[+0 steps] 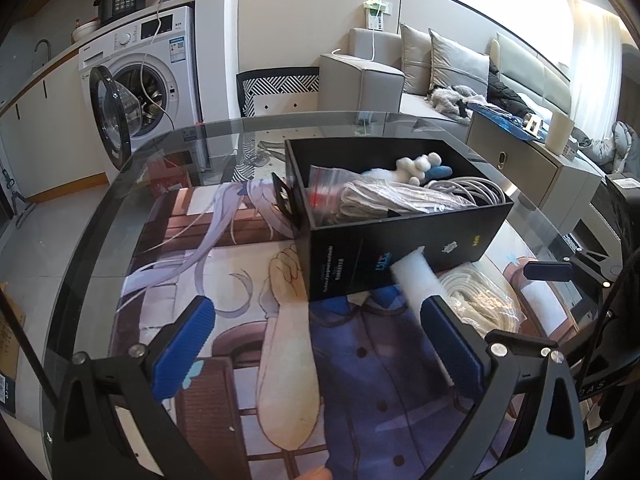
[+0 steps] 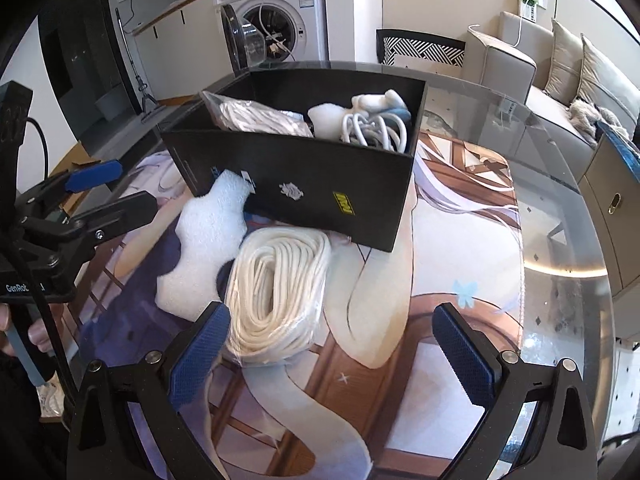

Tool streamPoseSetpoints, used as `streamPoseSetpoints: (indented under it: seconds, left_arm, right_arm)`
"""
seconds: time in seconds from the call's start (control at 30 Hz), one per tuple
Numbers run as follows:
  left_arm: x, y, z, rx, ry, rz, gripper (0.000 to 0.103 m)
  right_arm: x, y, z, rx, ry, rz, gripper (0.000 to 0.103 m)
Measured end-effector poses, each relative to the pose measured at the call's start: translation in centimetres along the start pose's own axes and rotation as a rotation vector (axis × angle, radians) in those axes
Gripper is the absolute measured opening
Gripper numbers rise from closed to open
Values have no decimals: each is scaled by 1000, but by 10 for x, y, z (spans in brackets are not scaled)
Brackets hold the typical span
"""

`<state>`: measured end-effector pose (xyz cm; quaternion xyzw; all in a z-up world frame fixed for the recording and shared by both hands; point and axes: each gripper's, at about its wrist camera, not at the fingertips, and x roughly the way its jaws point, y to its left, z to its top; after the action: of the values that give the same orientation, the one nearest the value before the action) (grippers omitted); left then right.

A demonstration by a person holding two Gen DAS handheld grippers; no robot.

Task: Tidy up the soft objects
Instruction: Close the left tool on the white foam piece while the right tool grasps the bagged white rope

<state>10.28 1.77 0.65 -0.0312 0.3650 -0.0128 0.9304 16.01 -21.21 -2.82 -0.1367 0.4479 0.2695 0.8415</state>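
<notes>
A black box (image 1: 400, 256) (image 2: 320, 184) stands on the glass table and holds a bagged grey cloth (image 1: 384, 200), a coiled grey cable (image 2: 372, 128) and a small white and blue plush (image 1: 420, 166). A white foam piece (image 2: 208, 244) (image 1: 416, 280) lies in front of the box. A bagged coil of white rope (image 2: 276, 292) (image 1: 484, 300) lies beside it. My left gripper (image 1: 320, 344) is open, its right finger touching the foam. My right gripper (image 2: 332, 352) is open, just in front of the rope coil.
The table (image 2: 560, 216) has a printed anime mat under the glass. A washing machine (image 1: 140, 76) with its door open stands behind. A sofa (image 1: 440, 76) and a low cabinet (image 1: 532, 160) are to the right. A patterned chair (image 2: 420, 48) is at the far edge.
</notes>
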Motion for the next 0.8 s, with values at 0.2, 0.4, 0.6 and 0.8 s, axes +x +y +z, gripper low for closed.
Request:
streamPoseSetpoints:
  seconds: [0.2, 0.4, 0.6, 0.8]
  left_arm:
    - [5, -8, -3, 20, 19, -13, 103]
    - [12, -14, -6, 32, 48, -26, 103]
    - [19, -18, -7, 22, 73, -44, 103]
    - [25, -26, -9, 41, 99, -57, 103]
  right_arm:
    - [2, 8, -3, -32, -3, 22, 102]
    - [6, 16, -4, -37, -1, 51, 102]
    - [15, 22, -5, -34, 9, 22, 102]
    - [15, 15, -6, -58, 47, -19, 102]
